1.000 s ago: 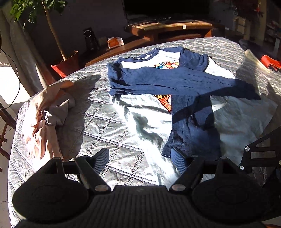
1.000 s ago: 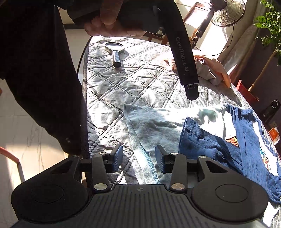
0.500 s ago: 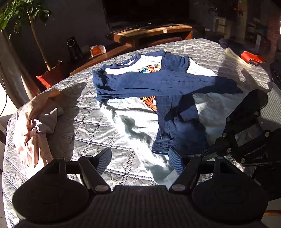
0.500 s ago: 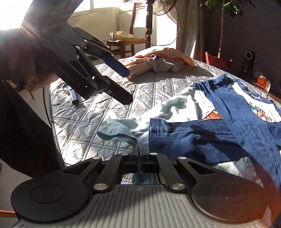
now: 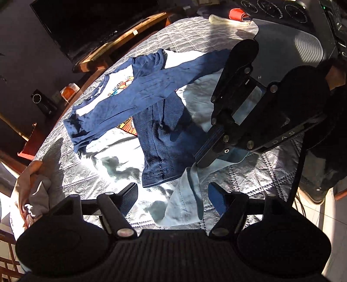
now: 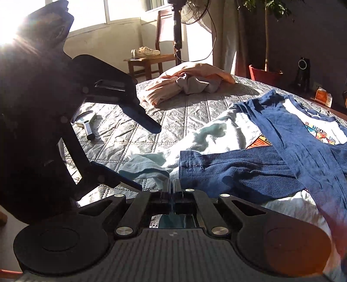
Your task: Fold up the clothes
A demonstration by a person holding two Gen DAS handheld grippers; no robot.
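A white shirt with navy sleeves lies on the quilted table, both sleeves folded across its front. It also shows in the right wrist view. My right gripper is shut on the shirt's pale hem; in the left wrist view it pinches that hem at its right side. My left gripper is open, its fingers either side of the bunched hem. In the right wrist view the left gripper stands open just left of mine.
A heap of peach and grey clothes lies at the table's far side. A small tool lies on the quilt. A red item lies at the far table edge. Chair, fan and plant pot stand beyond.
My right gripper has shut on the shirt's hem and lifted it a little. My left gripper has swung in close beside it, over the bunched hem, still open.
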